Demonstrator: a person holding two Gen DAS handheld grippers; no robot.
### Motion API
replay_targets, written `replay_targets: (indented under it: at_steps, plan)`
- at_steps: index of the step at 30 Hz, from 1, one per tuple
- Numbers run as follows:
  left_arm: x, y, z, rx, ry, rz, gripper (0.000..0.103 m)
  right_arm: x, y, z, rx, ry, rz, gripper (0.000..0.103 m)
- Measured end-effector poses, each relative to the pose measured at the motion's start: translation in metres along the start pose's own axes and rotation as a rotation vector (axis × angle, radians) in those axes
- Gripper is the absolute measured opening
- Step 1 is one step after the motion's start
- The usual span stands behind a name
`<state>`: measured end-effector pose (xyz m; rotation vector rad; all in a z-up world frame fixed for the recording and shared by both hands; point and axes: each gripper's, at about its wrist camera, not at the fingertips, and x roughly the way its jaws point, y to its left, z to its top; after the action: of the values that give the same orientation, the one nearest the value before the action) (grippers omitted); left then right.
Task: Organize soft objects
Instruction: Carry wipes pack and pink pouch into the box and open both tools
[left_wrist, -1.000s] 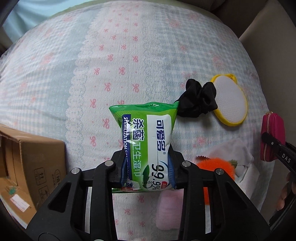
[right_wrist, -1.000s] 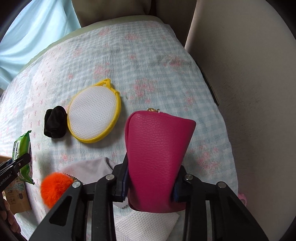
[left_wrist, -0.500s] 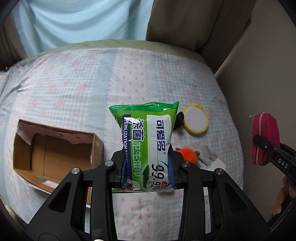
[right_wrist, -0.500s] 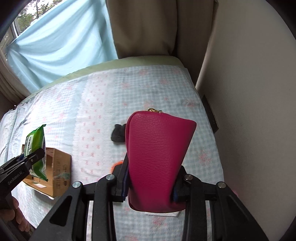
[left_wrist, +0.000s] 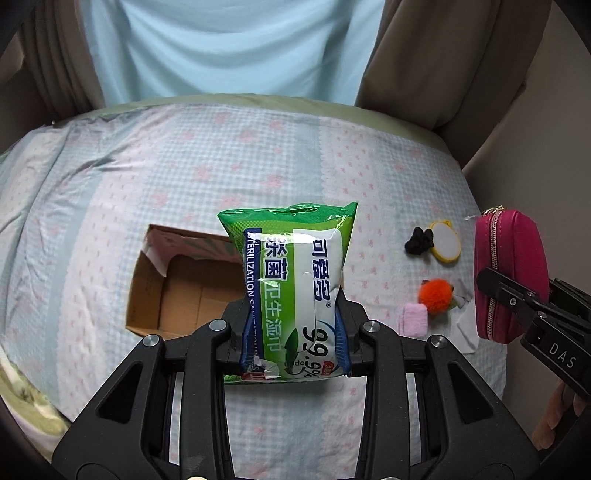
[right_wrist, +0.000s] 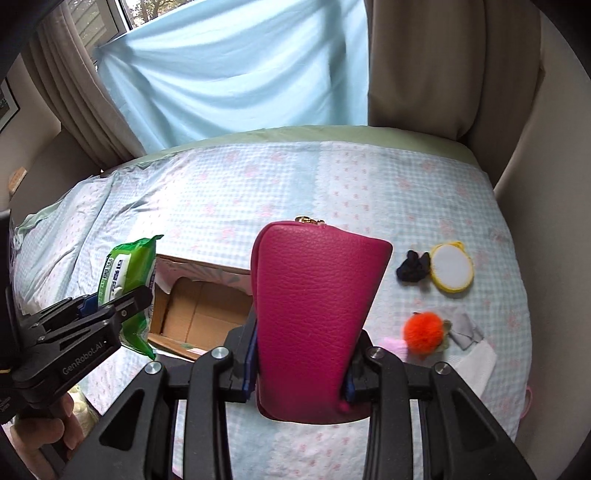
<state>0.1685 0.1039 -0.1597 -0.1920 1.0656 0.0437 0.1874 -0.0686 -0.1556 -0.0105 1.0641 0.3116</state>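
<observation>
Both grippers are carrying loads above the cardboard box (left_wrist: 184, 288) (left gripper (left_wrist: 291, 334) pinching the wipes pack (left_wrist: 295, 280), right gripper (right_wrist: 301, 363) pinching the pink pouch (right_wrist: 314, 317)); next, lowering and releasing inside

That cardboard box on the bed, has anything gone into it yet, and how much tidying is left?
The cardboard box looks empty as far as shows. In hand: the left gripper clamps a green wipes pack, the right gripper a pink pouch. Left on the bed: a black scrunchie, yellow mesh pad, orange pompom, pink cloth.
</observation>
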Motion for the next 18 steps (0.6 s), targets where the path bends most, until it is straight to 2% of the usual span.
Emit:
replay_targets:
  at_steps: [4,8,13,18]
  plan:
    - [0.017,0.055,0.005,0.01,0.045,0.009,0.03,0.037,0.051,-0.002,0.003,0.049,0.031,0.032]
    - [0.053,0.1,0.011,0.028,0.118,0.014,0.03,0.079,0.085,-0.006,0.02,0.107,0.05,0.032]
    - [0.113,0.136,0.014,0.056,0.234,0.033,0.03,0.143,0.105,-0.013,0.035,0.209,0.061,0.032]
    - [0.175,0.146,0.011,0.083,0.335,0.044,0.03,0.196,0.105,-0.021,0.026,0.299,0.063,0.032]
